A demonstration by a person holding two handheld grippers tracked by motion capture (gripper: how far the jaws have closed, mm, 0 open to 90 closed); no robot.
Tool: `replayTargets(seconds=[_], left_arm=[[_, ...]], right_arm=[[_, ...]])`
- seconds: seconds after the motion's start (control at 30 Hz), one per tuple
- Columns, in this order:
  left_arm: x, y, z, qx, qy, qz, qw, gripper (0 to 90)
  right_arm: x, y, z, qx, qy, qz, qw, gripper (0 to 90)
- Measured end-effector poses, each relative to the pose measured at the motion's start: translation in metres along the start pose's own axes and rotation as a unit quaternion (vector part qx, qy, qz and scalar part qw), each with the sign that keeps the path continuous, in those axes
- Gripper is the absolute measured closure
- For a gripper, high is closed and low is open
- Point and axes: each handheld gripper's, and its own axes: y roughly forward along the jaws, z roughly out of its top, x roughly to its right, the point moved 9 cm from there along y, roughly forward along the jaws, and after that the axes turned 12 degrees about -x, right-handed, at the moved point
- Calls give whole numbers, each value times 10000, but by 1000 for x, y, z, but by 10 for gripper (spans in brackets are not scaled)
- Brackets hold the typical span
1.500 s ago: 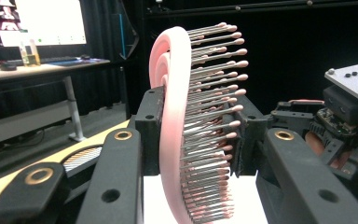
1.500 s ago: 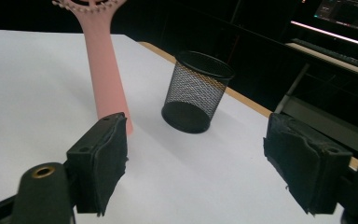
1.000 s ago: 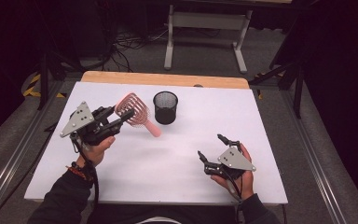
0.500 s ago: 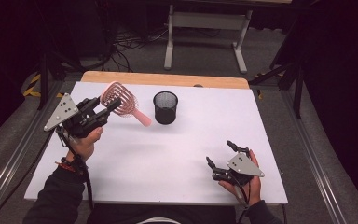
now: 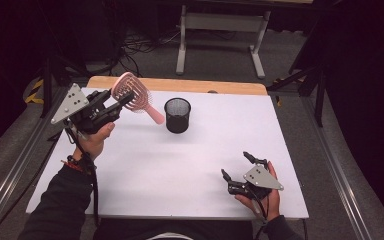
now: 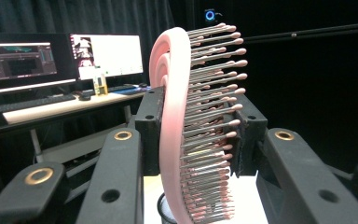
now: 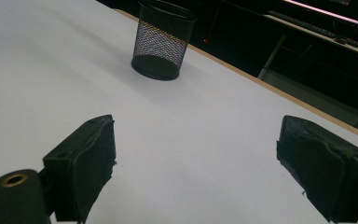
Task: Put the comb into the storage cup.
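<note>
My left gripper (image 5: 121, 101) is shut on the head of a pink hairbrush (image 5: 131, 91), held above the table's far left; the handle (image 5: 154, 116) slants down toward a black mesh cup (image 5: 177, 115). In the left gripper view the brush (image 6: 170, 116) stands on edge between the jaws of the left gripper (image 6: 196, 135), bristles facing right, with the cup's rim (image 6: 161, 212) below it. My right gripper (image 5: 235, 164) is open near the front right, nothing between its fingers. In the right gripper view, the right gripper (image 7: 196, 168) faces the upright cup (image 7: 162, 39) across bare tabletop.
The white tabletop (image 5: 180, 165) has a wooden strip (image 5: 180, 85) along its far edge. A grey metal stand (image 5: 220, 30) is on the floor beyond it. A desk with lit monitors (image 6: 51, 58) shows behind the brush in the left gripper view.
My left hand has lifted the brush up and off the table, tilting its head higher. The right hand has barely shifted.
</note>
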Motion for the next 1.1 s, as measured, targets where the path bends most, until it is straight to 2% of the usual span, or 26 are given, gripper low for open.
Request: replayTargets(seconds=[0.37, 0.5, 1.1], left_arm=[[7, 17, 20, -20, 141, -15, 9999, 633], [8, 24, 24, -12, 133, -22, 9999, 633], [18, 63, 33, -244, 308, 40, 9992, 633]], right_arm=[[-1, 0, 1, 21, 1, 9, 10000, 113], [0, 0, 1, 10, 10, -18, 10000, 113], [3, -1, 1, 90, 134, -40, 9999, 113]])
